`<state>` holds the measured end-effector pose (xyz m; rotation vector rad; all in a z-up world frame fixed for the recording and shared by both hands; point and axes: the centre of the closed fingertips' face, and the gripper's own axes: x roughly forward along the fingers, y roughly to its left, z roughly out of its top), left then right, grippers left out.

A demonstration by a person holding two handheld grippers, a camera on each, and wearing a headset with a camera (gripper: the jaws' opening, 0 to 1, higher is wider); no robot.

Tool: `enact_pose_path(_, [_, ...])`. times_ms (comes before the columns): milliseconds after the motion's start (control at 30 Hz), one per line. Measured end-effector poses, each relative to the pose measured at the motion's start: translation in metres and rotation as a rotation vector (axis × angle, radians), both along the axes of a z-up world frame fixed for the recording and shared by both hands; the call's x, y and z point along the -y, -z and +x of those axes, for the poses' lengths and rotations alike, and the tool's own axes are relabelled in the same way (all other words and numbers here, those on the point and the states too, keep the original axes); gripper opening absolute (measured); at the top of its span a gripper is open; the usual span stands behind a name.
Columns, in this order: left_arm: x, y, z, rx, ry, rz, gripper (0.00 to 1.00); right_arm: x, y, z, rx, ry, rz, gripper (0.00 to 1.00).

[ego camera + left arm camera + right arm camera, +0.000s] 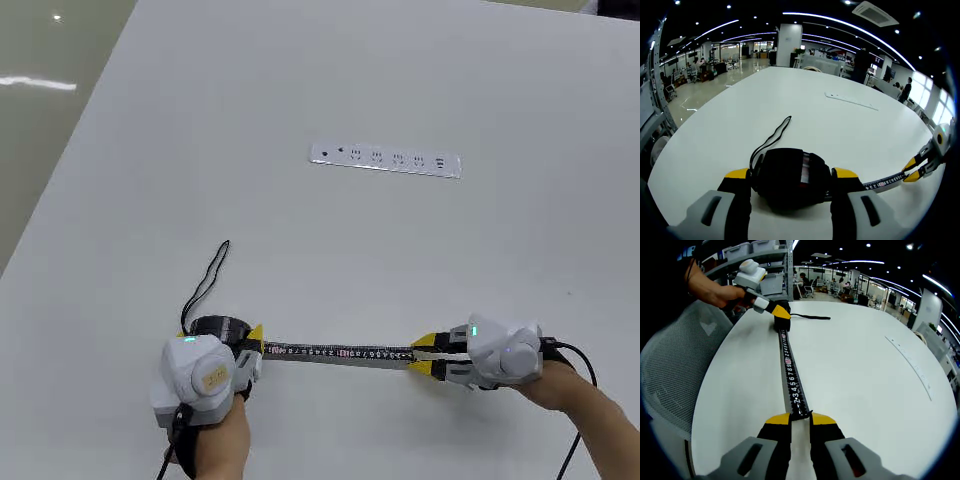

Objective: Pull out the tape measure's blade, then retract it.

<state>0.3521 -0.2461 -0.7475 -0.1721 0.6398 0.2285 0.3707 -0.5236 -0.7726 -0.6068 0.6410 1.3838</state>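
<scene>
A black tape measure case [222, 330] [790, 176] lies near the table's front edge, and my left gripper [251, 345] [791, 175] is shut on it, yellow-tipped jaws on either side. Its black wrist strap [205, 283] [771, 137] trails away across the table. The blade [338, 352] [791, 376] [885, 180] is drawn out flat along the table to the right. My right gripper [425, 355] [800, 416] is shut on the blade's end, seen at the far right of the left gripper view [915, 169]. The left gripper [781, 315] and case [784, 322] appear far off in the right gripper view.
A white power strip [386, 159] [850, 100] [910, 365] lies farther back on the white table [350, 240]. A mesh chair back [675, 375] stands beside the table edge. Shelving and office floor lie beyond the table's left side.
</scene>
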Motion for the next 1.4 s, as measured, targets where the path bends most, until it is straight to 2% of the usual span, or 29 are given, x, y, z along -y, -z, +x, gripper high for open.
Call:
enact_pose_path(400, [0.0,0.001,0.0,-0.004,0.002,0.013,0.62,-0.007,-0.003,0.0,0.004,-0.004,0.005,0.12])
enact_pose_path(800, [0.001,0.002,-0.001,-0.011,0.023,0.052,0.63,-0.01,-0.004,0.0,0.005,-0.008,0.008,0.12])
enact_pose_path(1400, [0.001,0.003,-0.001,-0.016,0.017,0.041,0.62,-0.015,-0.005,0.0,0.011,-0.012,0.008,0.12])
